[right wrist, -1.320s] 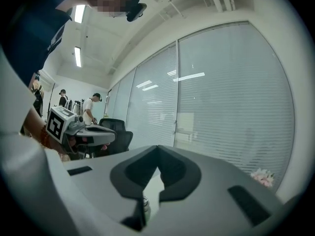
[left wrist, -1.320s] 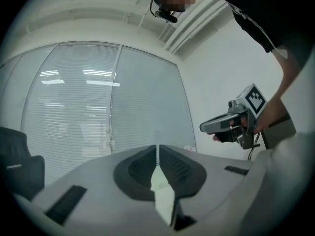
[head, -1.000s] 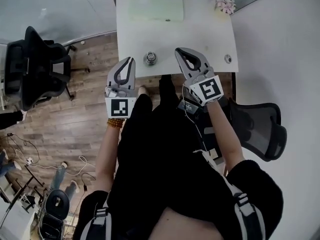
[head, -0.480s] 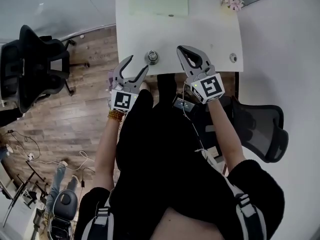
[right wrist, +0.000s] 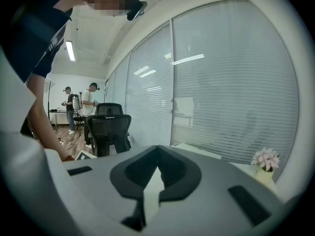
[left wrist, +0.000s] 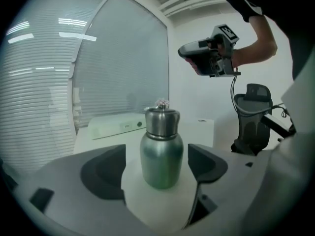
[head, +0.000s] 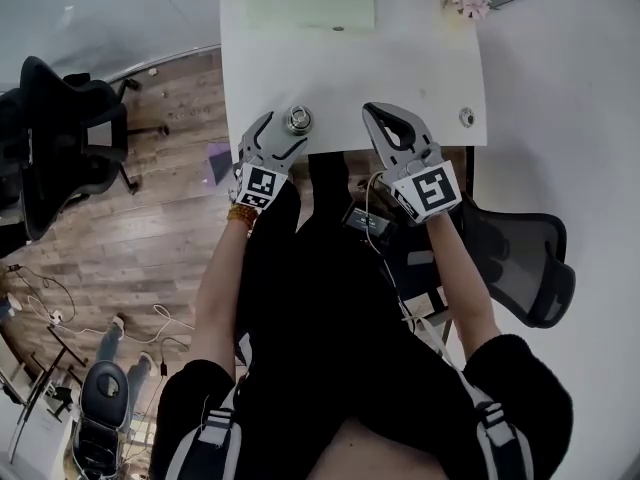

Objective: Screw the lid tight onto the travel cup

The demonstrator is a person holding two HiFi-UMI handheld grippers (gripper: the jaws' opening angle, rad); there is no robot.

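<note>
Right now the left claw (head: pixel 280 136) is opening its jaws on either side of the travel cup (left wrist: pixel 161 154), with neither pad touching it. The cup is standing upright near the front edge of the white counter (head: pixel 400 58), its lid (left wrist: pixel 161 122) sitting on top. The right claw (head: pixel 378 118) is hovering beside it, jaws pressed together on nothing.

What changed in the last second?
The left tool moved forward to the travel cup and went from shut to wide; its jaws are opening, either side of the cup, not touching it. Nothing taken hold of. Unchanged: right tool shut and empty, cup upright on the table with its lid on.
</note>
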